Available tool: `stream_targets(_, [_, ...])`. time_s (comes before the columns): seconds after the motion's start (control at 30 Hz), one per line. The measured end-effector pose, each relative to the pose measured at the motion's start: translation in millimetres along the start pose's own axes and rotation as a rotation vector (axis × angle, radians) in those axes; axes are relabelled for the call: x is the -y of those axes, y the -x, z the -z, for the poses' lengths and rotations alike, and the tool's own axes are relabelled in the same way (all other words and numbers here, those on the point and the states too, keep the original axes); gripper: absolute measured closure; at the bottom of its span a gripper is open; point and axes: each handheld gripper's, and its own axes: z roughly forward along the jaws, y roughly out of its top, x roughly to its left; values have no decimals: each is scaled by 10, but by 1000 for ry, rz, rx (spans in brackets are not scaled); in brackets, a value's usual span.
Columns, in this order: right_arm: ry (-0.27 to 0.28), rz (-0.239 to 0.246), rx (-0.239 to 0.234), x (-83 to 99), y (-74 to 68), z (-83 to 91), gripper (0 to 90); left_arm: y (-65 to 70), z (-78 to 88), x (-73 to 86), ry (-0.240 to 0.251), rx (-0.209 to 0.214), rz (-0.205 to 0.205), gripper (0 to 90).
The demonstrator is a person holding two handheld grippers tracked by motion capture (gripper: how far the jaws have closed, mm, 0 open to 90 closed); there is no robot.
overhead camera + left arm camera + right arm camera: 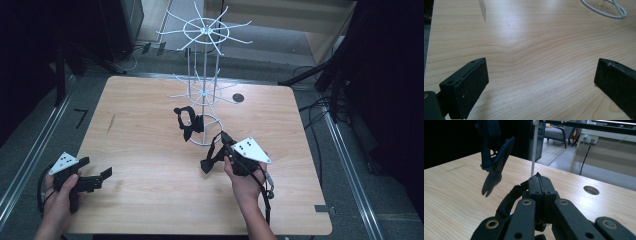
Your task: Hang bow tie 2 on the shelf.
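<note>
The right gripper (223, 142) sits right of centre in the high view, held in a hand (245, 182) that enters from the bottom edge. Its jaws are pressed together on a black strap (212, 155); the strap loops out to the left of the jaws and ends in a dark tab that hangs just above the table (150, 200). In the right gripper view the same jaws meet at the centre of the frame, with a thin edge of strap (509, 201) caught between them and a loop curving off to the lower left. A white wire stand (204, 85) rises at upper centre of the high view, with two tiers of spokes and a ring base resting on the table. A second black strap (187, 120) hangs from the lower tier, just left of the pole and close above the ring base; in the right gripper view it shows at upper left, clear of the table, casting a shadow below it. The left gripper (95, 179) lies at lower left of the high view, held in the other hand (60, 197), well apart from the stand. In the left gripper view its jaws stand wide, with bare wood between them. A round hole (238, 98) is set in the table right of the stand.
</note>
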Motion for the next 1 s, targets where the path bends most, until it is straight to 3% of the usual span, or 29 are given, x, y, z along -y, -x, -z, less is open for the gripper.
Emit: stream_targets(1.0, [82,13,-11,-271,-64,110,900,5,-1,2,3,-2,-1,0])
